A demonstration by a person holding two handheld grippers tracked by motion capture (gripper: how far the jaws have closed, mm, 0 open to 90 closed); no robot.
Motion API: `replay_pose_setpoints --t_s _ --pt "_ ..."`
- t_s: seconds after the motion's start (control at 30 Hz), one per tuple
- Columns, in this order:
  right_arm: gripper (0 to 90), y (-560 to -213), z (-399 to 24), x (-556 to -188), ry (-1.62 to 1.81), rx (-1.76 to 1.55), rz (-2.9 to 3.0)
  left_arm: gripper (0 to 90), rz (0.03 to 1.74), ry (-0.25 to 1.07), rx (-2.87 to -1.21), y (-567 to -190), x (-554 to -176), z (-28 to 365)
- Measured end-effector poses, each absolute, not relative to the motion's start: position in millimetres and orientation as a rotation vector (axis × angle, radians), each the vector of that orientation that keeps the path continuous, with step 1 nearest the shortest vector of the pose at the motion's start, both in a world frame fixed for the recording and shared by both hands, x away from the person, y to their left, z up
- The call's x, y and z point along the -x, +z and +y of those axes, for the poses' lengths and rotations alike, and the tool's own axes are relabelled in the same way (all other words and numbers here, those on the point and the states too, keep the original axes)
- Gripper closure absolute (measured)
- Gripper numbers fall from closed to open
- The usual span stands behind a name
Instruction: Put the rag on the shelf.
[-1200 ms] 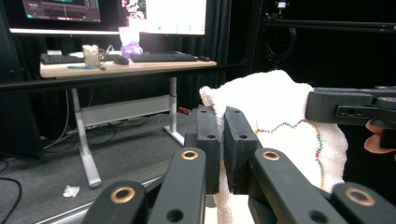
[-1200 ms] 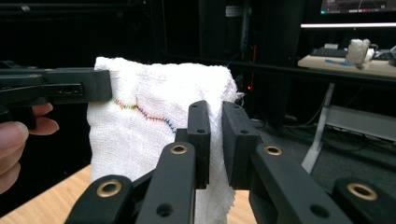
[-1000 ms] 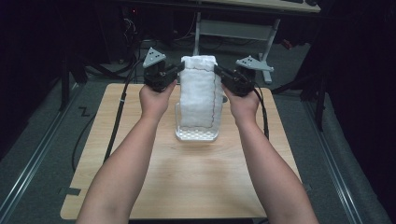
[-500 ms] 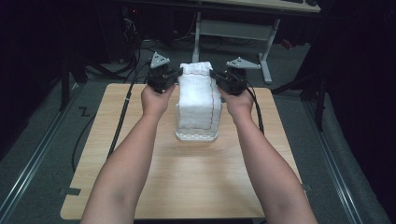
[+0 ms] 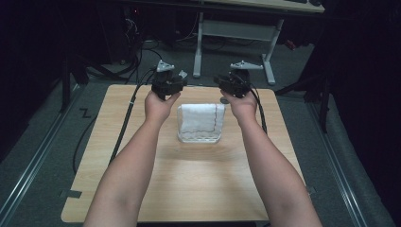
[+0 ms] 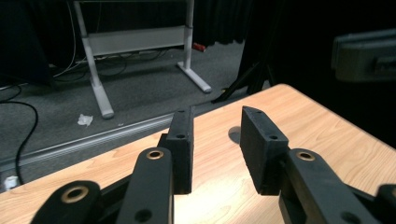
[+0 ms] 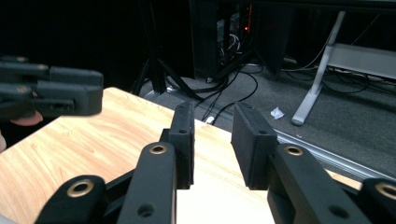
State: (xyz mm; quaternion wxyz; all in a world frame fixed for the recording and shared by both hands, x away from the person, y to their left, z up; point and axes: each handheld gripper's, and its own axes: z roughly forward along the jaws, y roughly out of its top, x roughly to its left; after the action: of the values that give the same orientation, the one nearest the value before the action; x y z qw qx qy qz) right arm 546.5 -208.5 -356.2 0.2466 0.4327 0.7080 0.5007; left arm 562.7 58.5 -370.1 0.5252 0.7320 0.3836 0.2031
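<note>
A white towel (image 5: 201, 117) with a thin red edge line sits folded and slumped in a small clear container (image 5: 199, 139) at the middle of the wooden table (image 5: 142, 189). My left gripper (image 5: 173, 85) hovers just beyond the towel's far left corner, and my right gripper (image 5: 229, 84) beyond its far right corner. Both sets of jaws have just been opening. In the left gripper view my left gripper (image 6: 217, 122) stands open over bare wood with nothing between its pads. My right gripper (image 7: 212, 116) is likewise open and holds nothing.
The table's far edge lies just past the grippers. Beyond it on the grey carpet stand a white desk frame (image 5: 236, 30), black cables (image 5: 142, 52) and dark equipment. A cable (image 5: 124, 127) trails over the table's left side. A metal rail (image 5: 28, 175) runs along the floor at left.
Both grippers held the towel's top corners up high; they have let go and spread apart, and the towel has sunk into the container, now much lower.
</note>
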Motion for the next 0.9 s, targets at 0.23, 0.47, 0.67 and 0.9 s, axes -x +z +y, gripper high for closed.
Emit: replay_pose_setpoints --t_s 0.23,0.47,0.67,0.9 --pt "71.8 -357 -208 -540 1.329 -1.150 1.945 65.1 0.936 0.486 -1.737 -372 -558 64" --pt "72.1 -363 -210 -534 1.278 -1.140 1.953 65.0 0.944 0.480 -1.734 -377 -546 72" --pt "71.7 -367 -219 -518 1.224 -1.115 1.950 63.8 0.946 0.501 -1.723 -382 -527 92" --pt "70.0 -368 -233 -489 1.223 -1.083 1.929 61.3 0.957 0.517 -1.731 -391 -500 112"
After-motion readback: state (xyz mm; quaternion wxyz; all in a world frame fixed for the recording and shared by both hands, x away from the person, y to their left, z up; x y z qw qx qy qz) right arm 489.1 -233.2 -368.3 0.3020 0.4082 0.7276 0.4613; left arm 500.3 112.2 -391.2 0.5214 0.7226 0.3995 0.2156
